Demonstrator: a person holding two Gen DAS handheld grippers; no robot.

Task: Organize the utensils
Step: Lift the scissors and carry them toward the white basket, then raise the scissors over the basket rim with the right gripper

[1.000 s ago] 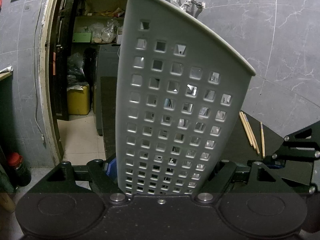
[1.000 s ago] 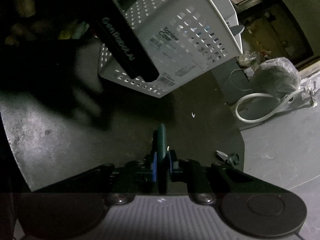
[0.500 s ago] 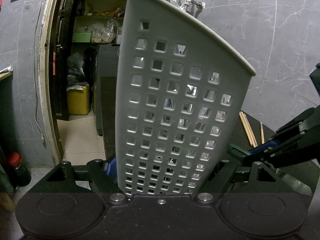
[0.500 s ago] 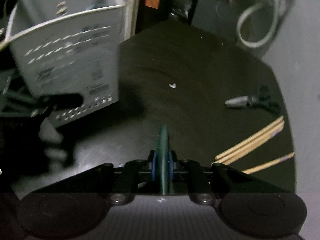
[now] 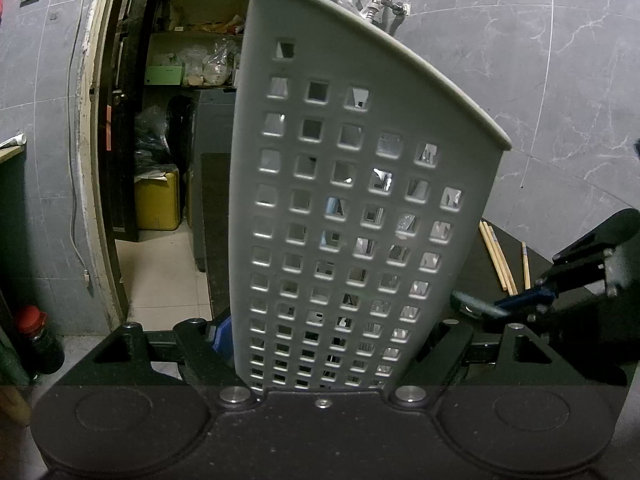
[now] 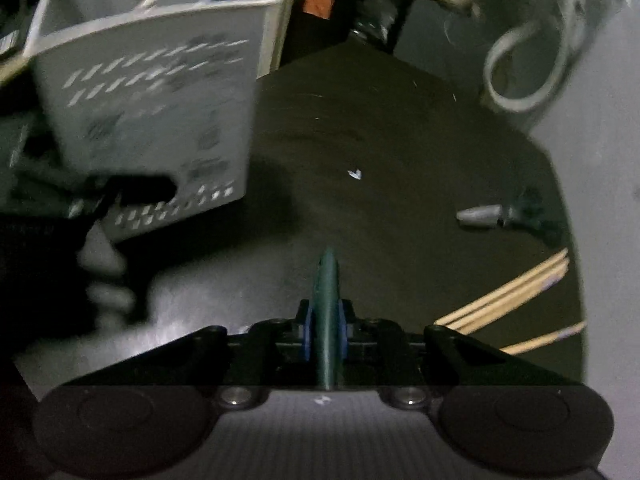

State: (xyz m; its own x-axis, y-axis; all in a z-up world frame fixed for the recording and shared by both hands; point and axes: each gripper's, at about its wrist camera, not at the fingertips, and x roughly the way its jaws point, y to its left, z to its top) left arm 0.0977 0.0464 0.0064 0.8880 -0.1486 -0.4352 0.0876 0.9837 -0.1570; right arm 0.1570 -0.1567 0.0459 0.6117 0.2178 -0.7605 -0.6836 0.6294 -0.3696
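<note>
A tall grey perforated basket (image 5: 352, 208) with several utensils inside stands on the dark table, and my left gripper (image 5: 324, 340) is shut on its lower part, one jaw on each side. In the right wrist view the same basket (image 6: 152, 120) is at the upper left, blurred. My right gripper (image 6: 326, 320) clamps a dark green utensil handle (image 6: 328, 276) edge-on; its jaws are closing on it. The left wrist view shows that right gripper (image 5: 520, 300) at the right, with the green handle (image 5: 468, 304) pointing at the basket's lower side, a little apart from it.
Several wooden chopsticks (image 6: 512, 296) lie on the dark table top (image 6: 380, 208) at the right, also seen as chopsticks (image 5: 498, 260) behind the basket. A small grey and black tool (image 6: 500, 216) lies near them. A grey hose (image 6: 528, 68) loops on the floor beyond.
My right gripper has rolled and swung with the green utensil; it came into the left wrist view from the right and moved toward the basket. The left gripper and basket stayed still.
</note>
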